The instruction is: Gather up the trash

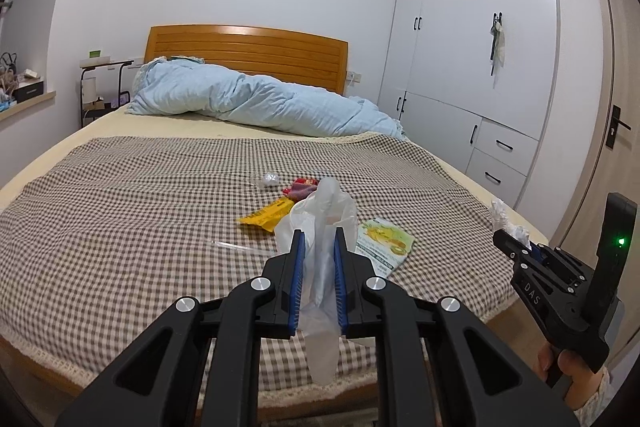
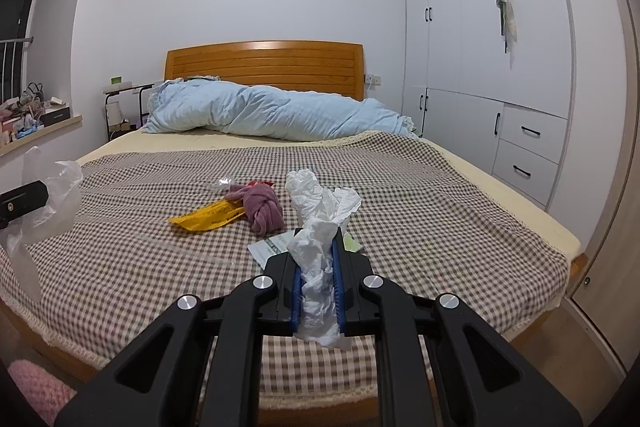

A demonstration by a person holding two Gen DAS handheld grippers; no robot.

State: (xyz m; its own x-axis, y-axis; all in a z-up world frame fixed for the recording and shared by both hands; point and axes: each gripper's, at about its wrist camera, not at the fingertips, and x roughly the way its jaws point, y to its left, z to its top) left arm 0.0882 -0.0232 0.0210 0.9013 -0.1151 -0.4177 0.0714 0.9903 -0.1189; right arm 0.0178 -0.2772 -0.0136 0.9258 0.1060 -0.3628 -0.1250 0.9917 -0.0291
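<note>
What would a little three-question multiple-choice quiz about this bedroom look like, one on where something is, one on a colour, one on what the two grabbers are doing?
1. Where does the yellow wrapper lie?
A. On the checked bedspread
B. On the floor
C. On the wardrobe

2. What colour is the rumpled duvet by the headboard?
A. Red
B. Light blue
C. Black

3. What is the right gripper doing?
A. Standing open and empty
B. Clamped on a crumpled white tissue
C. Clamped on the purple cloth

Answers:
1 A: the wrapper rests flat on the checks beside the purple cloth.
2 B: the duvet shows pale blue in both views.
3 B: the tissue is pinched between the blue pads; the left gripper likewise grips a clear plastic bag.
</note>
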